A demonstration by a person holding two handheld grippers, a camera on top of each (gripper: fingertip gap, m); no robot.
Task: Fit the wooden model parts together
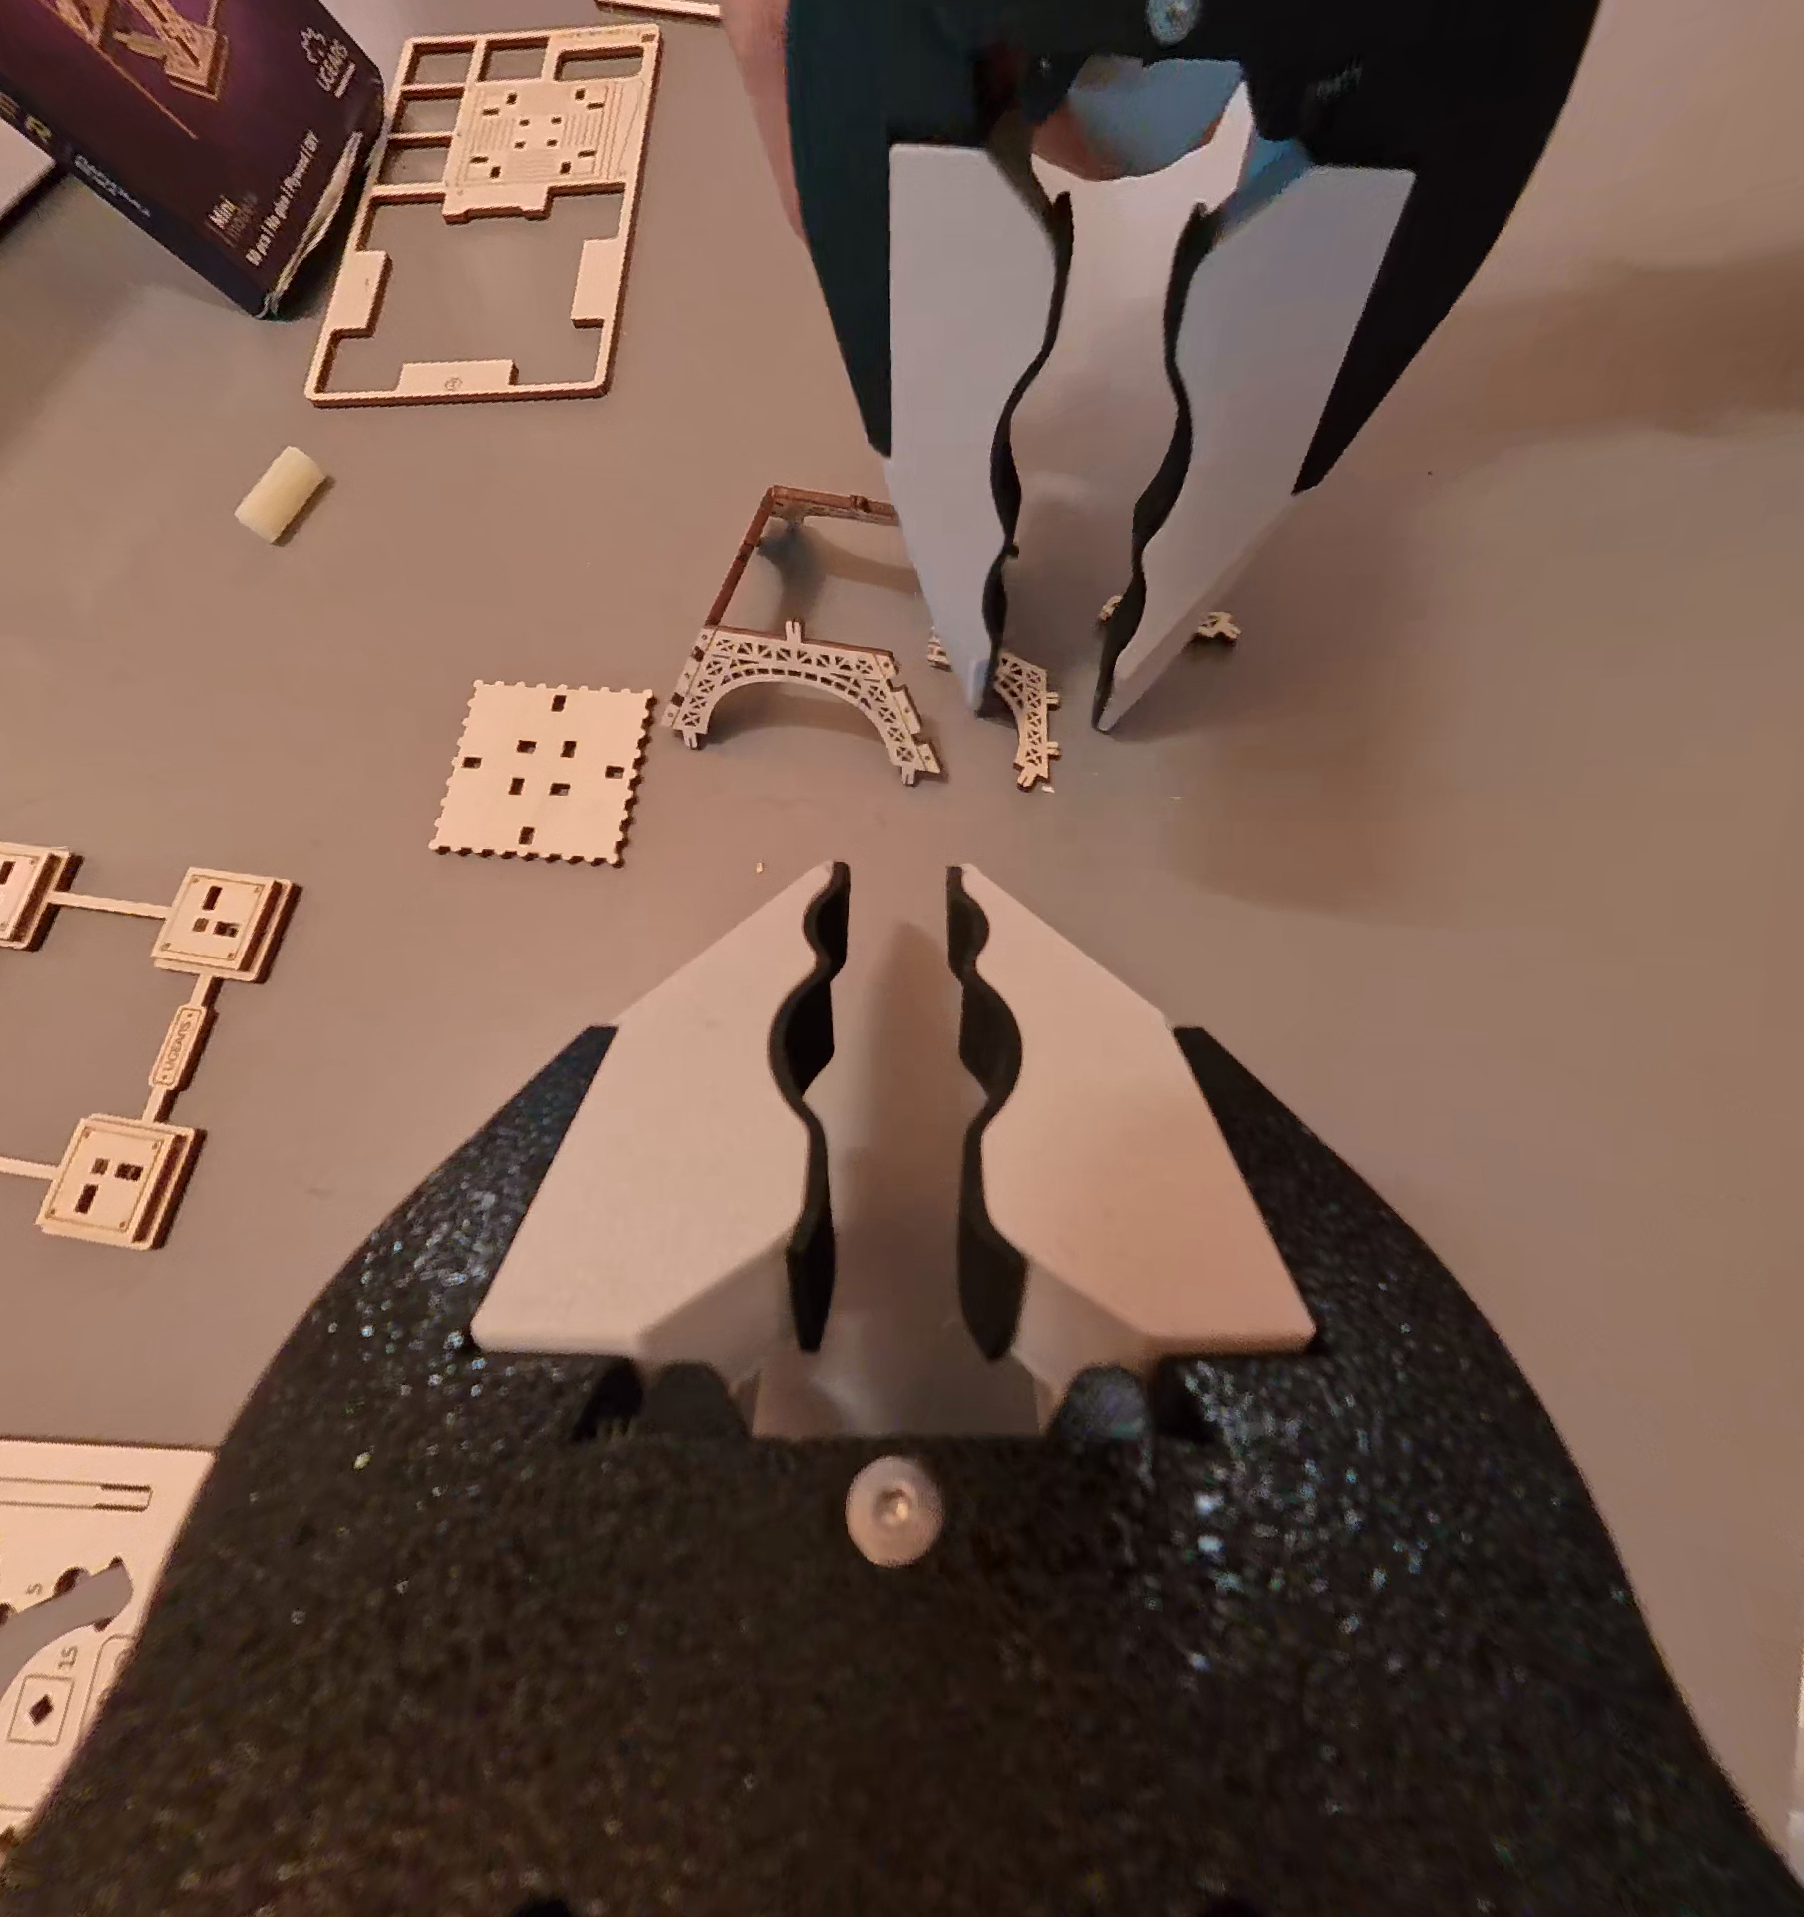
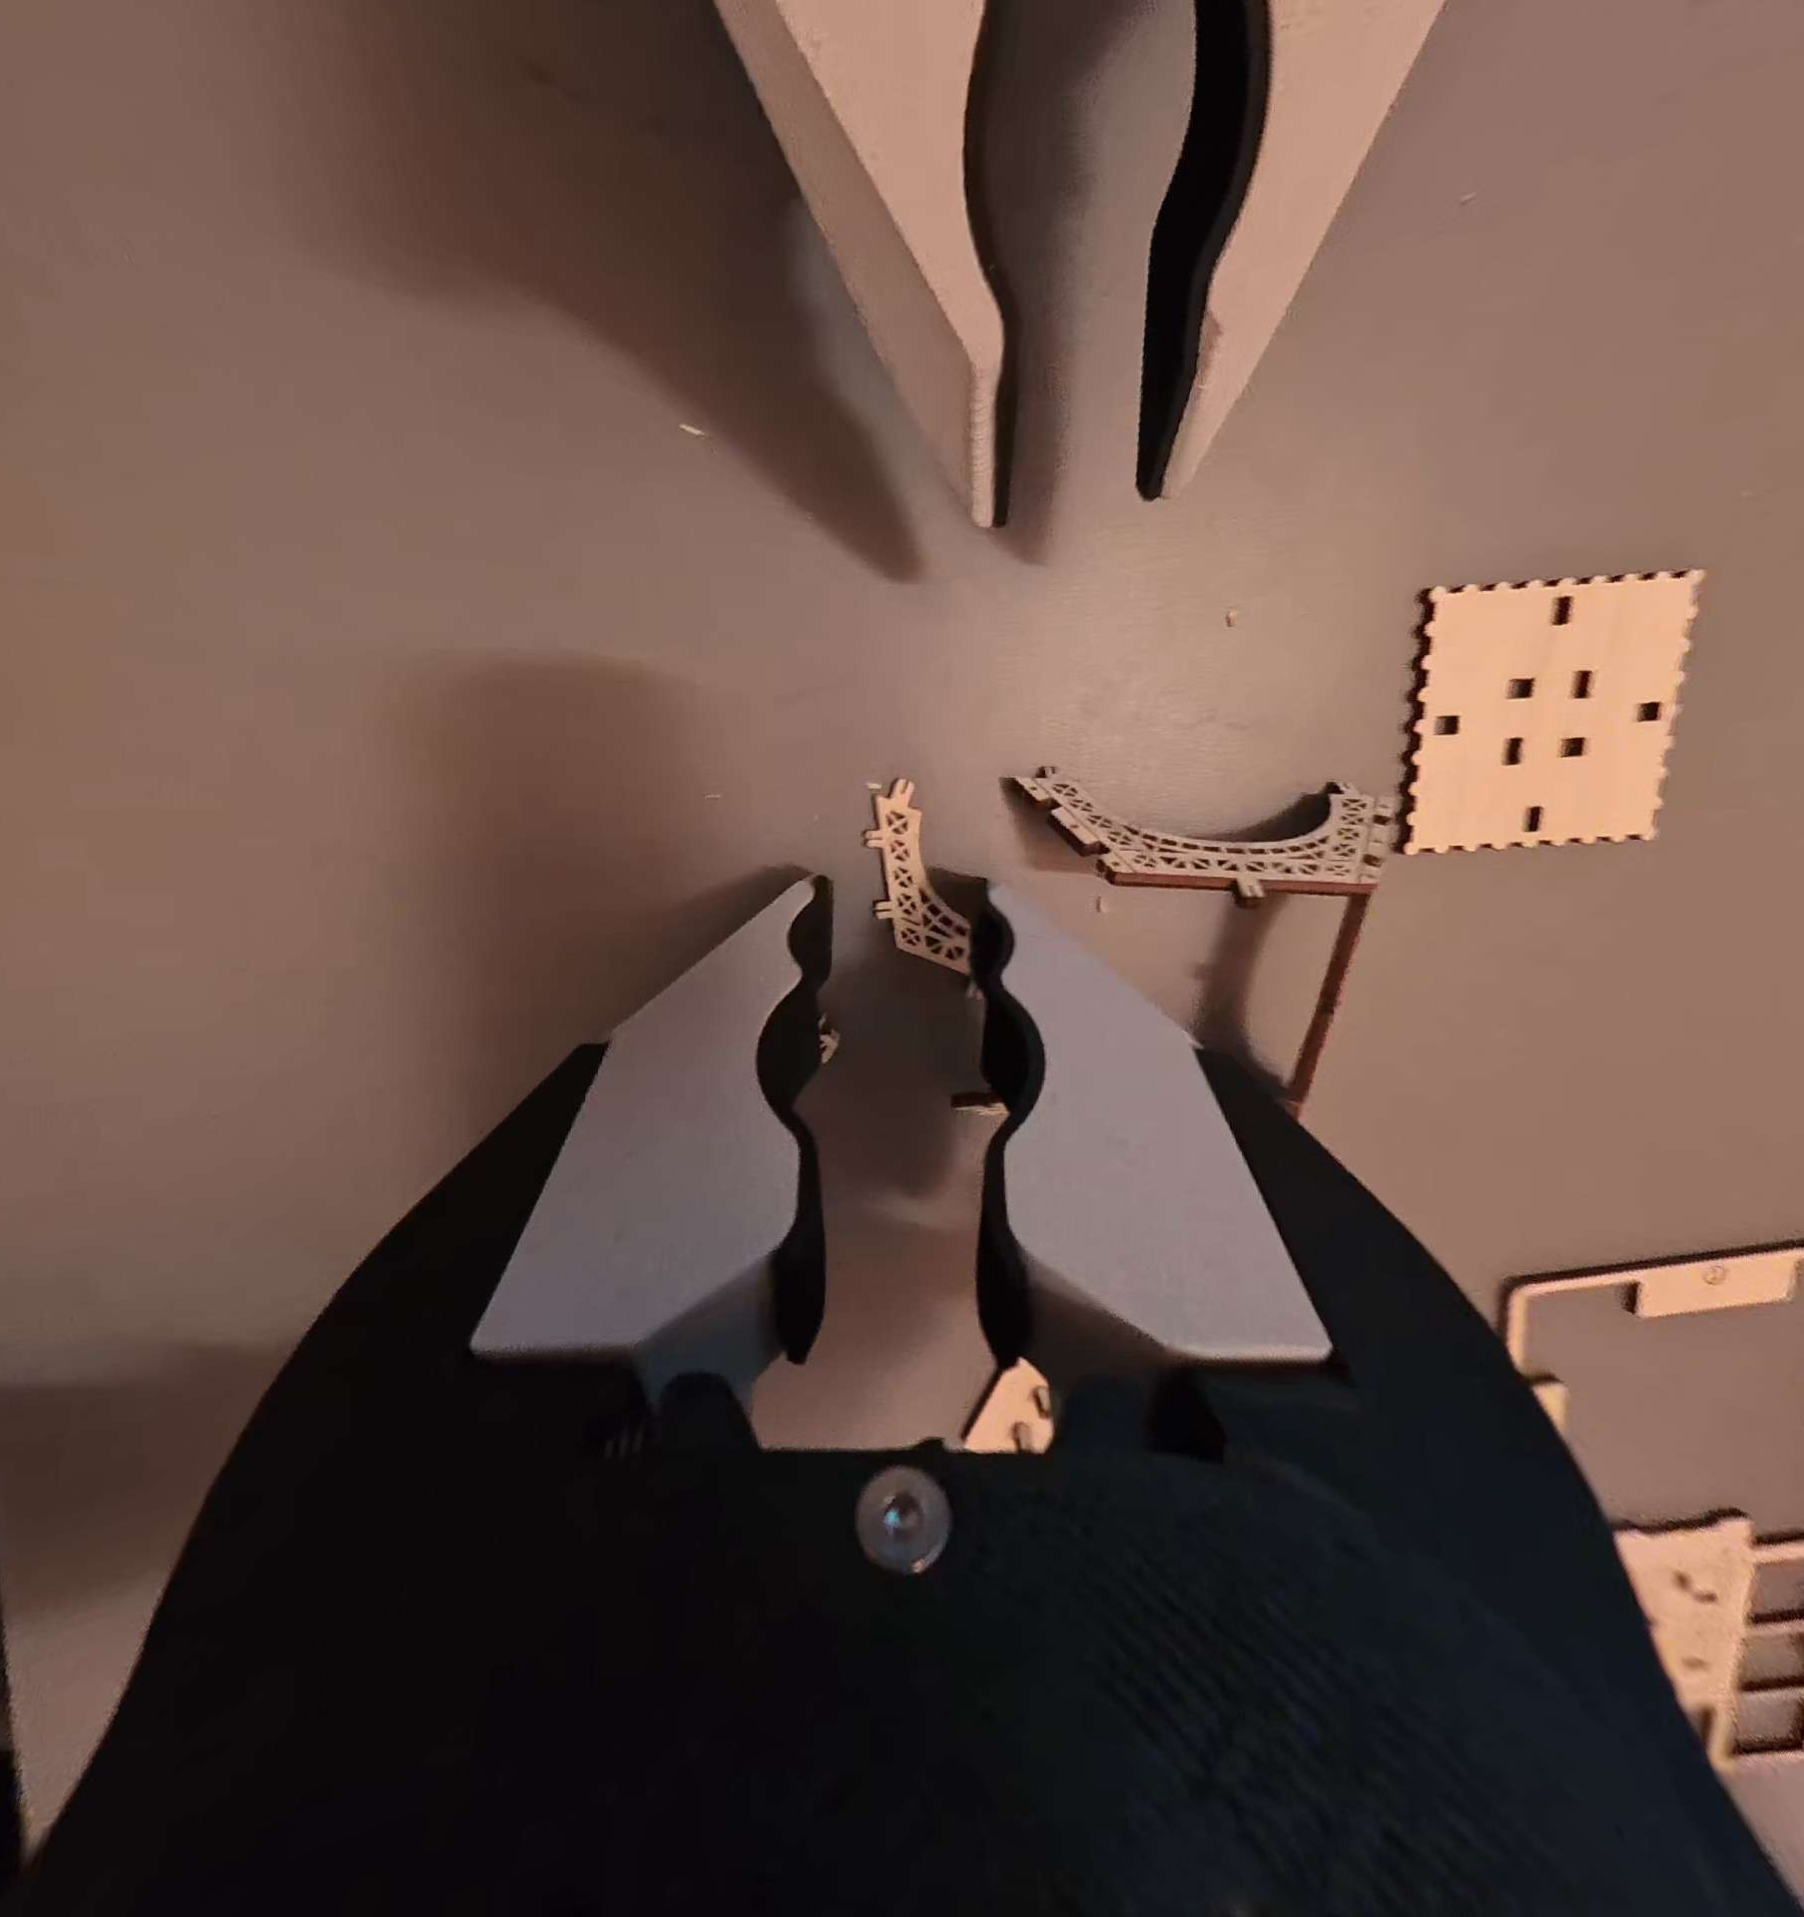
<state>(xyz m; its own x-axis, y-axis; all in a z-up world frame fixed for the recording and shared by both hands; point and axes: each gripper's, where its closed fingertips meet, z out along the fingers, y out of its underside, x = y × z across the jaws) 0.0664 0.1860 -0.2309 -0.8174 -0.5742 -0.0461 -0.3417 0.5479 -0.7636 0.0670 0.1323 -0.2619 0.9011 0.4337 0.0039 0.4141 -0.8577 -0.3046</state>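
I hold my right gripper point(image 2: 903, 892) part-open and empty over the lattice arch point(image 2: 913, 897) at 12 o'clock, ready to grasp; left gripper point(image 1: 897, 877) waits, part-open and empty.

The grey tabletop point(image 1: 1395, 830) is looked down on closely from behind each tool, the left wrist view and the right wrist view being faced toward one another, so that the lattice arch point(image 1: 809, 690) point(image 2: 1229, 845) and slotted square plate point(image 1: 545, 773) point(image 2: 1556, 711) are shared.

Slotted square plate point(image 1: 545, 773) left of lattice arch point(image 1: 804, 695)
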